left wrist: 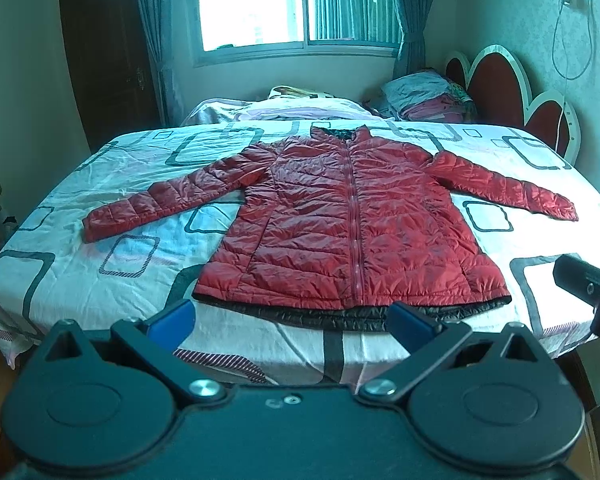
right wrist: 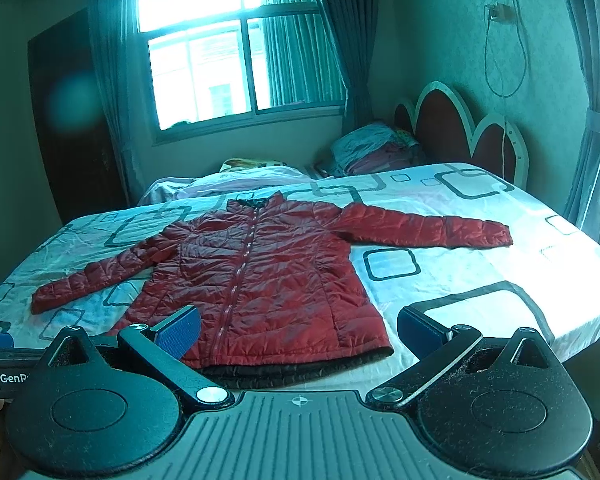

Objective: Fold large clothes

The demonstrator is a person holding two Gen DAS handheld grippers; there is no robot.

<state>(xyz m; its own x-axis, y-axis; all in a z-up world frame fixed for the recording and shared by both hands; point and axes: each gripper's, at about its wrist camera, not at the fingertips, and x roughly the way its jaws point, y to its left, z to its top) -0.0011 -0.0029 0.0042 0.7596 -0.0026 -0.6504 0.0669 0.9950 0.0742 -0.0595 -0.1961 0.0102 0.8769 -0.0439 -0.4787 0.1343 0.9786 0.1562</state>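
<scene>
left wrist view shows the red puffer jacket point(left wrist: 352, 224) lying flat on the patterned bedsheet point(left wrist: 100, 248), zipped, sleeves spread out to both sides, collar toward the window point(left wrist: 296, 4). the left gripper point(left wrist: 292, 322) hovers just short of the hem, jaws spread wide, holding nothing. the right gripper point(right wrist: 300, 330) does likewise, gaping and empty.

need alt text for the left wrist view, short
A red jacket lies flat and zipped on a bed with a patterned sheet, both sleeves spread out to the sides. The open left gripper hovers at the near edge of the bed, just short of the jacket's hem and holding nothing. A window with curtains is behind, and a headboard to the right.
</scene>
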